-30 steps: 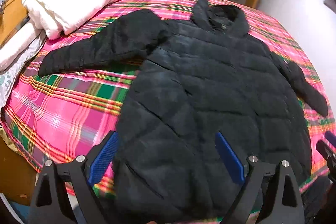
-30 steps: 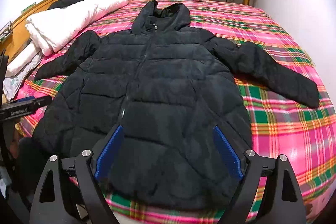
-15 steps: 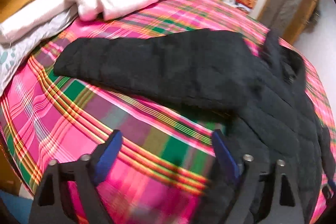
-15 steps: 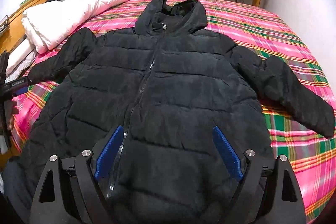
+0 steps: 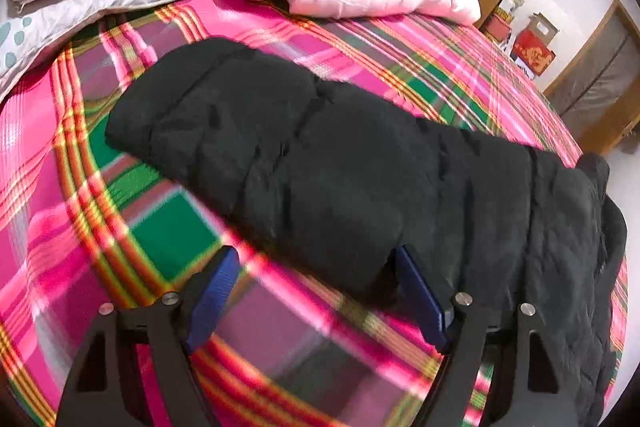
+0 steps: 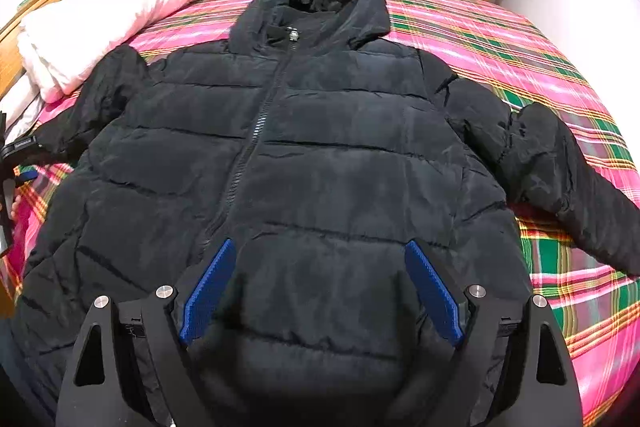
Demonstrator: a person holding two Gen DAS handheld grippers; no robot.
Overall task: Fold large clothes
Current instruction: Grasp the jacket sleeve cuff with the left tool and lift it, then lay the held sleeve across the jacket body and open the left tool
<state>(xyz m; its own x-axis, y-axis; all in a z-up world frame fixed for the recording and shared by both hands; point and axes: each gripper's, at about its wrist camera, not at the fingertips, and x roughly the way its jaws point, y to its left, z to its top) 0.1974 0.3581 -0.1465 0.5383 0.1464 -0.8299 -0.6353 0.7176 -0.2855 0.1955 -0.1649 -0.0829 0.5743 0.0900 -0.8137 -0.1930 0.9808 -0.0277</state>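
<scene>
A black puffer jacket lies flat, front up and zipped, filling the centre of the right wrist frame on a pink plaid bedspread. The right gripper hovers over its hem, fingers apart, holding nothing. The left gripper hangs by one sleeve, also spread with nothing clamped.

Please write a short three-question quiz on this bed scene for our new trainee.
1. True or false: the black puffer jacket is zipped and lies front up on the plaid bedspread.
2. Which is nearest the left gripper? A hood, B sleeve, C hem.
3. What does the right gripper hold?

Key: 1 true. 2 B: the sleeve lies just ahead of its open fingers. 3 Nothing: its fingers stand open over the jacket's lower front.
</scene>
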